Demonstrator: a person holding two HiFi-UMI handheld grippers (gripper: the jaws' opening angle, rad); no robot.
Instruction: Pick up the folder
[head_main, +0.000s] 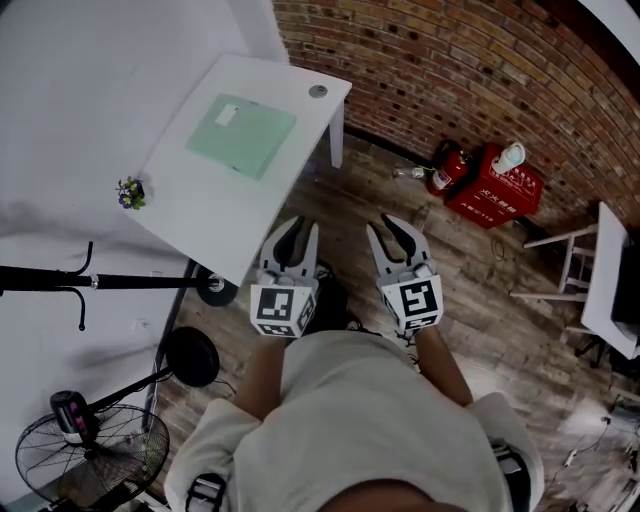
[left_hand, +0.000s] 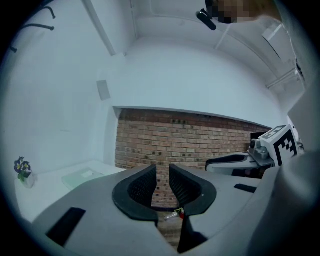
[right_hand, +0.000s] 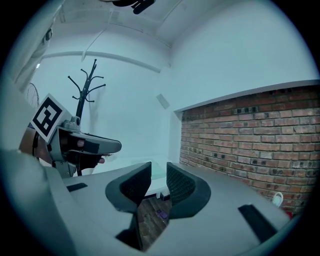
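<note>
**Head view, looking steeply down.** Two grey two-jaw grippers are held side by side in front of the person's torso, just short of the near corner of the white rectangular table (head_main: 200, 215) and above the wood-plank floor (head_main: 480, 290). The left gripper (head_main: 300, 232) and the right gripper (head_main: 390, 230) are pointed roughly level, past the table's near corner toward the red brick wall (head_main: 450, 70) beyond it. Their marker cubes are kept nearest the body, and both forearms are extended forward from pale sleeves.

**Gripper views.** The left gripper's black ribbed pads (left_hand: 142, 186) are seen set slightly apart, with a narrow gap and nothing between them. The right gripper's pads (right_hand: 181, 186) are likewise parted and empty.

**Task object.** A pale green, translucent flat folder (head_main: 240, 135) is laid flat on the table's far half, well apart from both grippers. A small pot of purple flowers (head_main: 130, 192) is placed at the table's left corner.
</note>
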